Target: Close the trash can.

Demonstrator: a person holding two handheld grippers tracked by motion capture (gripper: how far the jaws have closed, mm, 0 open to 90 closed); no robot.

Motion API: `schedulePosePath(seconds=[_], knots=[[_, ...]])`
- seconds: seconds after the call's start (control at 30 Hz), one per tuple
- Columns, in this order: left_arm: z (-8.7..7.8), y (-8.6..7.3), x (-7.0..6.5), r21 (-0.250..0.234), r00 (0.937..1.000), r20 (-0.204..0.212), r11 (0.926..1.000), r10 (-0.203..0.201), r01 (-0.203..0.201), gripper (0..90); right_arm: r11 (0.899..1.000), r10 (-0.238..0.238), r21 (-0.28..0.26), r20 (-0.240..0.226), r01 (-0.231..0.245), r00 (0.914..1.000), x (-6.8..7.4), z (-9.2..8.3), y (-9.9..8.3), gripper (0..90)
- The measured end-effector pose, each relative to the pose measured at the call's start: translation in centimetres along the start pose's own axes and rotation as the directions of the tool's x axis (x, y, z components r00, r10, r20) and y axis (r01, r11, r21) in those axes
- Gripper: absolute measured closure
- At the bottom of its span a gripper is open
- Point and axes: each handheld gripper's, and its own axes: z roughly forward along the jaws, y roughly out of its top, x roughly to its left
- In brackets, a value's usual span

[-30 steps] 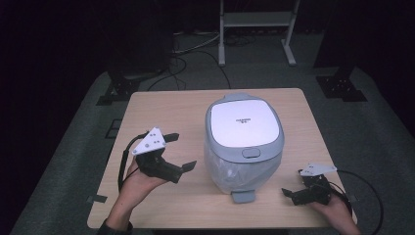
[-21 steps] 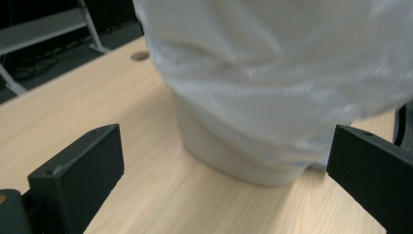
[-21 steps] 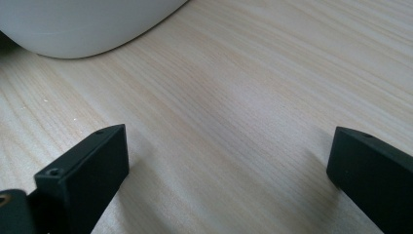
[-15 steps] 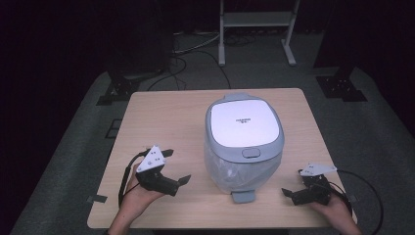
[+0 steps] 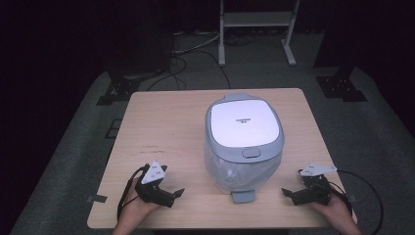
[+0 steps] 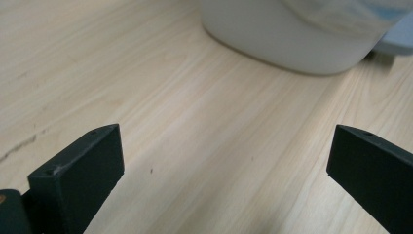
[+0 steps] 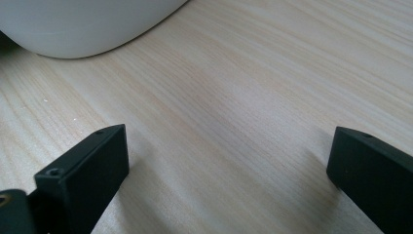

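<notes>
- A grey, white-lidded plastic pedal bin (image 5: 243, 142) stands mid-table on the pale wooden table (image 5: 161, 127), between both tongs.
- The left gripper (image 5: 172, 194) and the right gripper (image 5: 289, 194) rest near the table's front edge, jaws spread wide and empty.
- Only bare wood lies between them and the bin.

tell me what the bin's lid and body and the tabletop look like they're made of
Bin lid: likely moulded plastic, a white satin panel in a grey-blue rim, smooth with rounded edges. Bin body: seemingly translucent plastic, or a clear liner showing, since it looks cloudy with crinkled highlights. Tabletop: pale wood or wood-look laminate, matt, with fine straight grain lines; which one cannot be told.
</notes>
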Motion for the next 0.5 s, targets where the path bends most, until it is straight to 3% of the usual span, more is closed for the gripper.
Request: schedulePosePath(seconds=[0.2,0.5], knots=[[-0.1,-1.0,0.4,0.026,0.9998,-0.005,0.9995,-0.018,0.018,0.0,1.000,-0.001,0.000,0.000,0.001,1.0000,0.0,0.0,0.0,0.7],[0.3,-2.3,0.9,0.107,0.9996,-0.008,0.9938,-0.028,0.029,0.0,1.000,0.000,0.000,0.000,0.000,1.0000,0.0,0.0,0.0,0.7]])
